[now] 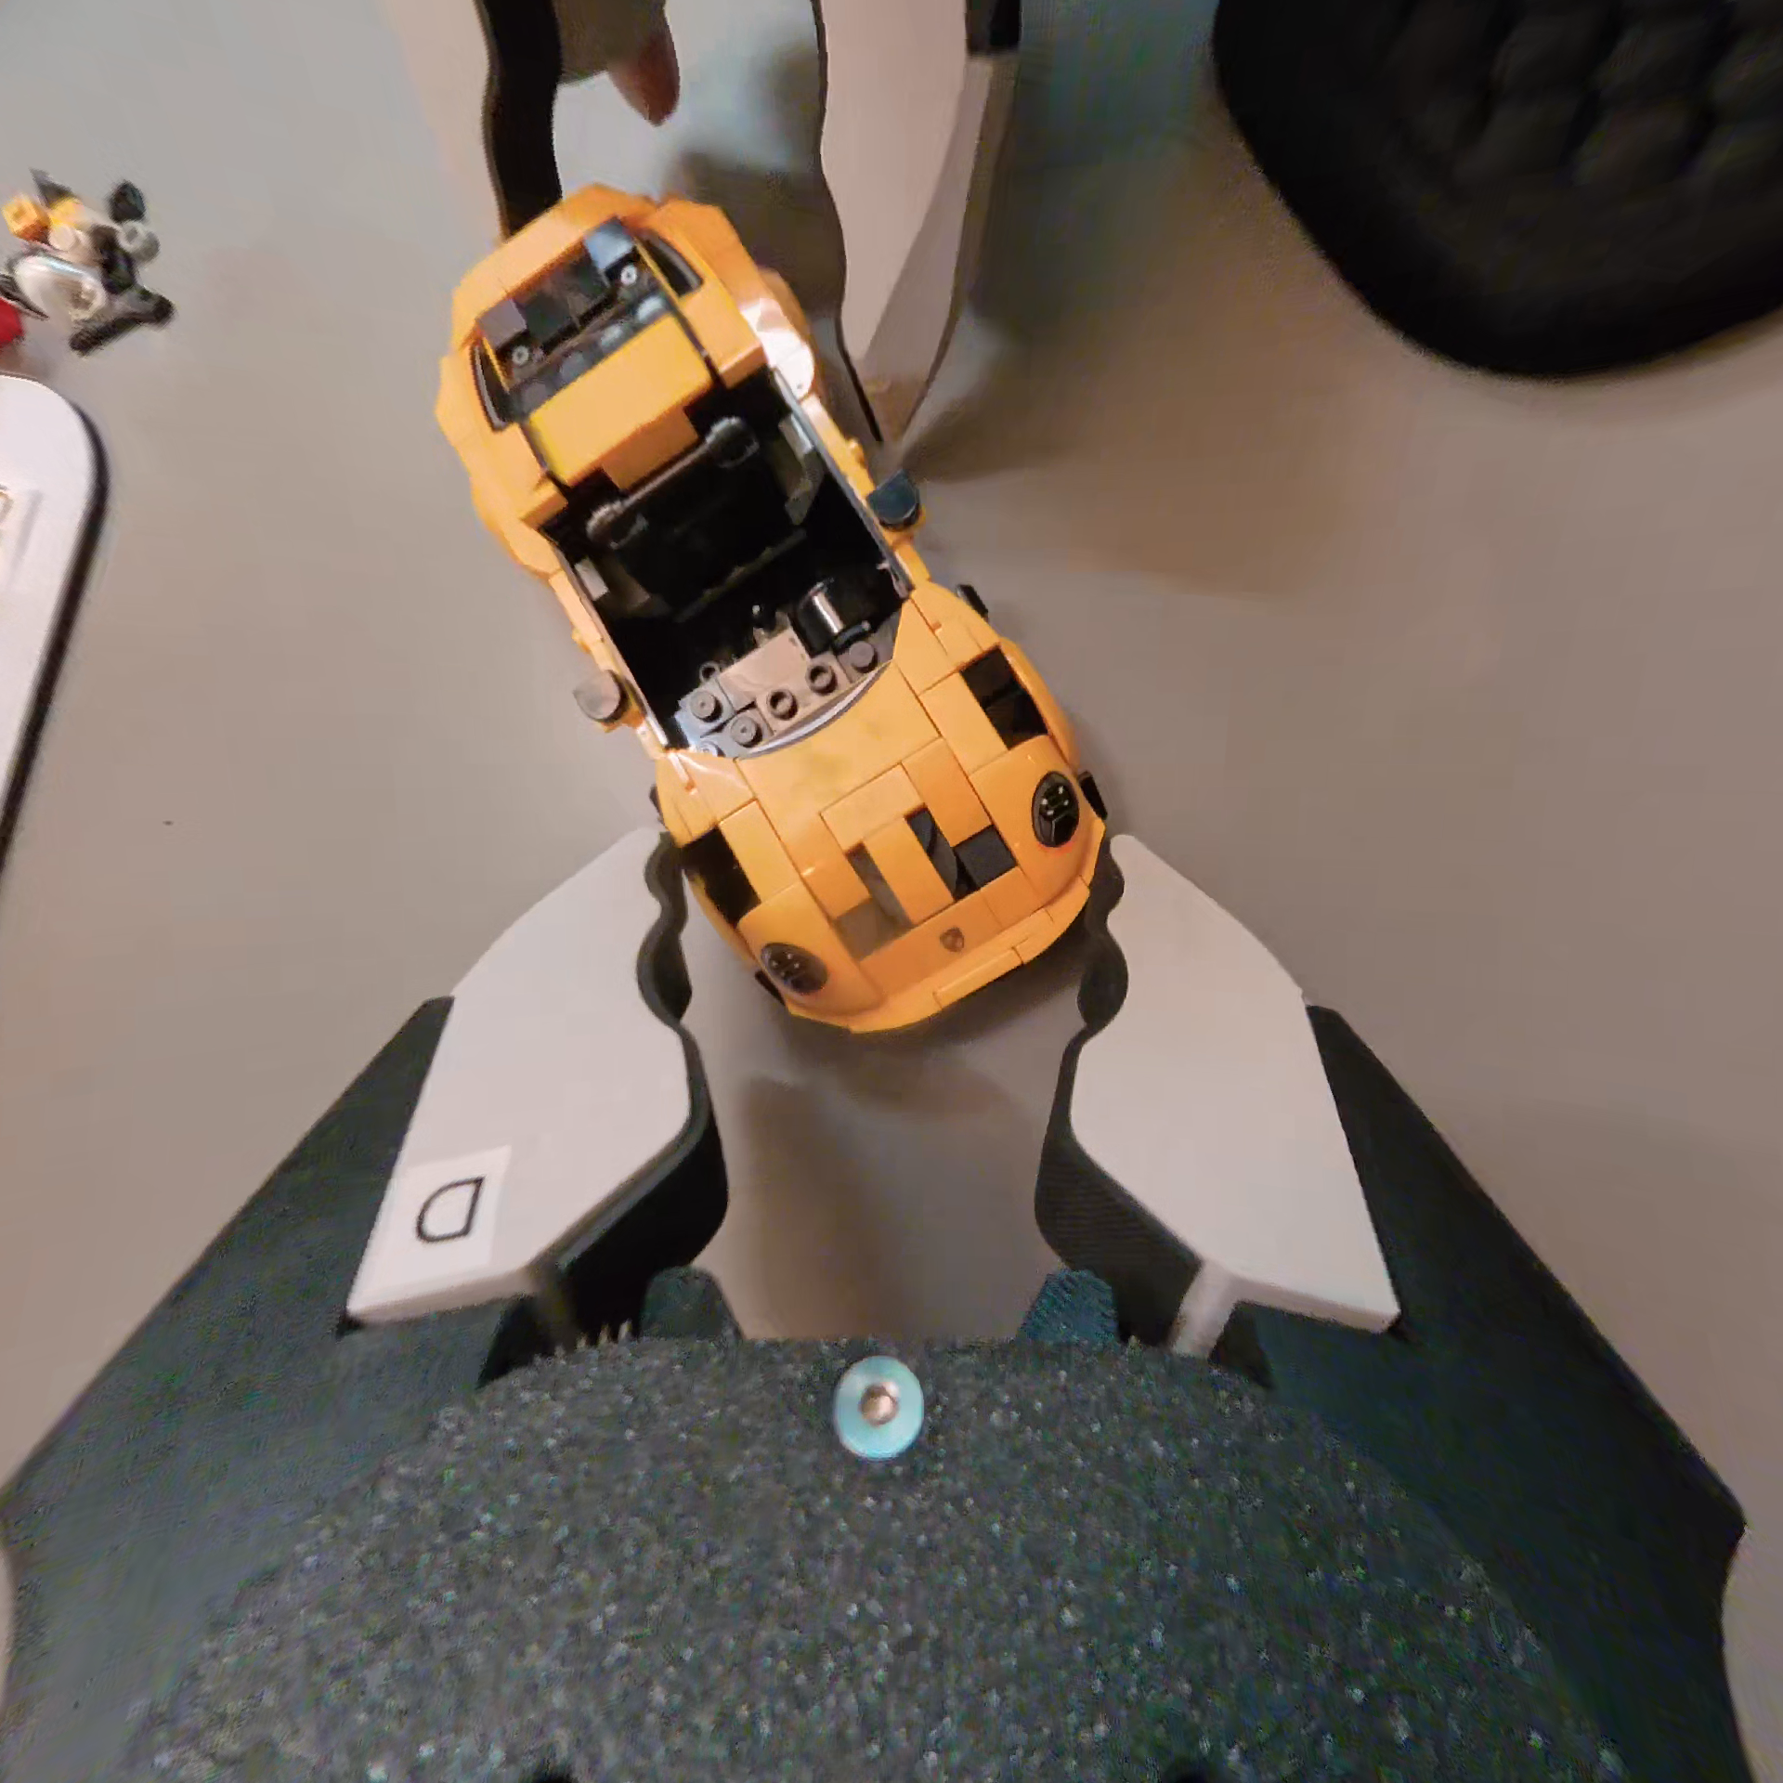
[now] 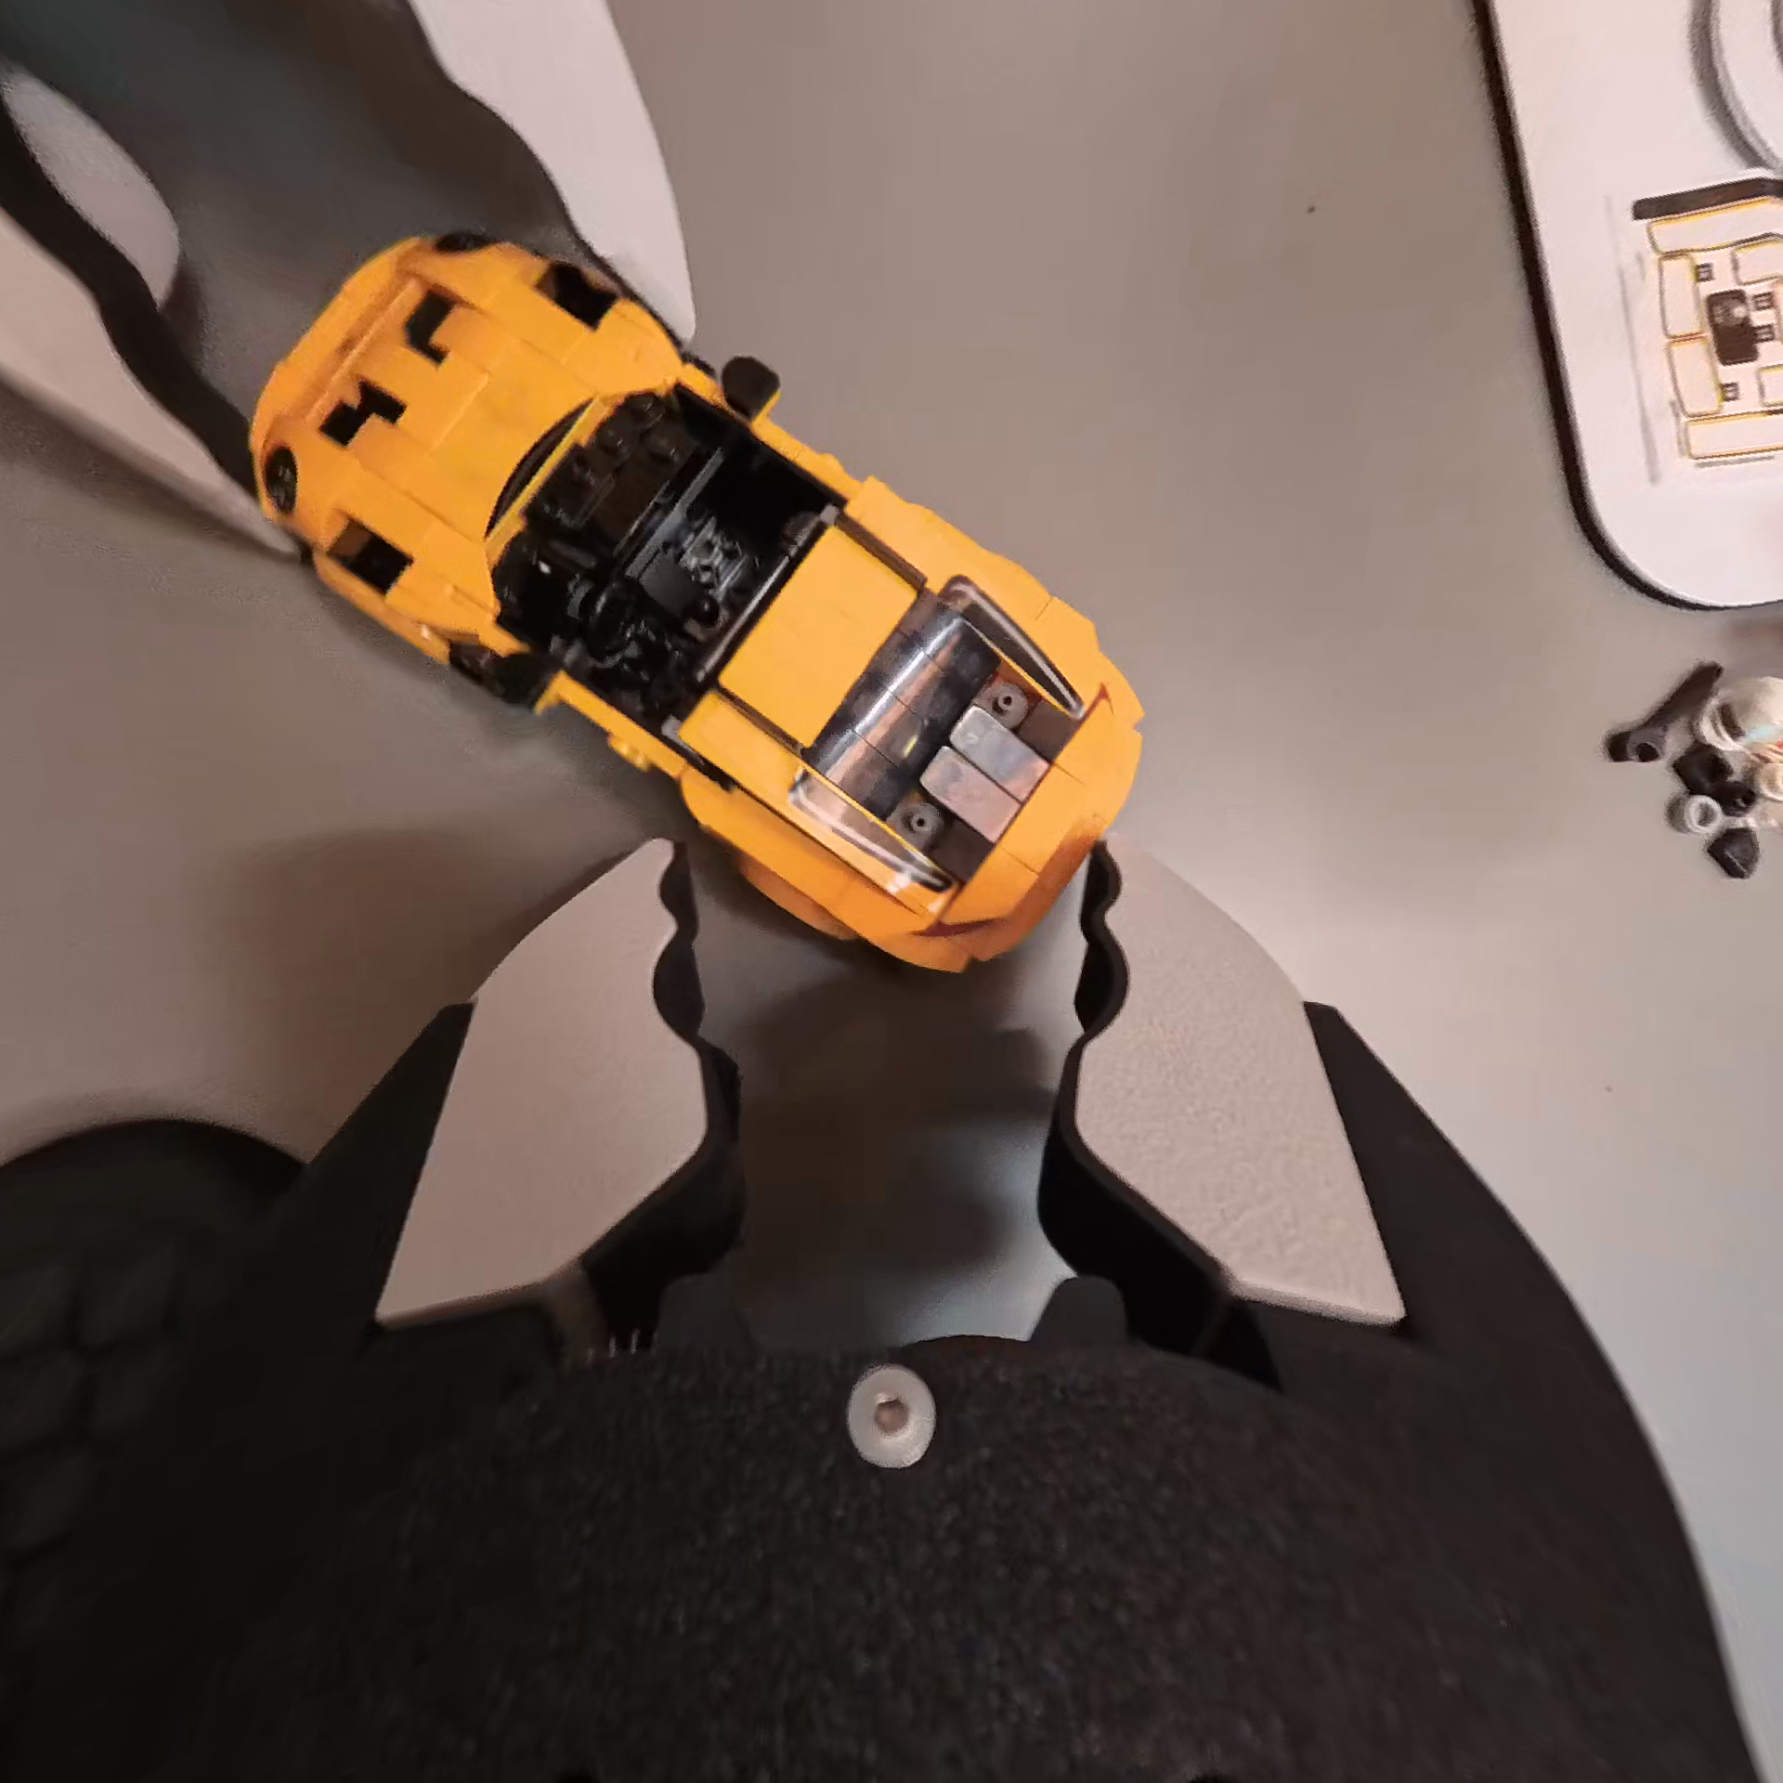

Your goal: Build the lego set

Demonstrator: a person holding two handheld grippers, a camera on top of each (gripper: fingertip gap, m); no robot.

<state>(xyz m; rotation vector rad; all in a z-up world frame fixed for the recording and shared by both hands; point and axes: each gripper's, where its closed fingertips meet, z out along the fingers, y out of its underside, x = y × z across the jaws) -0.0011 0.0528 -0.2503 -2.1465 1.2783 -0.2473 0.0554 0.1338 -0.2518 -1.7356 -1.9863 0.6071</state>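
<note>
Lego car (image 1: 762, 617), orange-yellow and mostly built, sits on a grey desk (image 1: 1351, 772) between two grippers that face each other. The left gripper (image 1: 883, 926) is open, its jaws spread to either side of the car's nose, very near the bumper; whether the pads touch it cannot be told. The right gripper (image 2: 883, 907) is likewise open at the opposite end, jaws flanking the tail, with one tip at or just beside the rear corner. Neither gripper carries a piece.

Judging from the body, the task looks far along: bonnet, front lamps, side panels, rear deck and mirrors are fitted. The cockpit is uncovered, showing black interior and bare grey studs just behind the bonnet, so a windscreen or roof piece probably remains to be added.

Well off to one side of both grippers, left of the left one and right of the right one, lies a small heap of loose pieces (image 2: 1708, 762), black, grey and white. Beyond it sits a white board (image 2: 1582, 318) bearing a printed sheet (image 2: 1708, 338). A dark padded object (image 1: 1505, 164) lies ahead-right of the left gripper.
</note>
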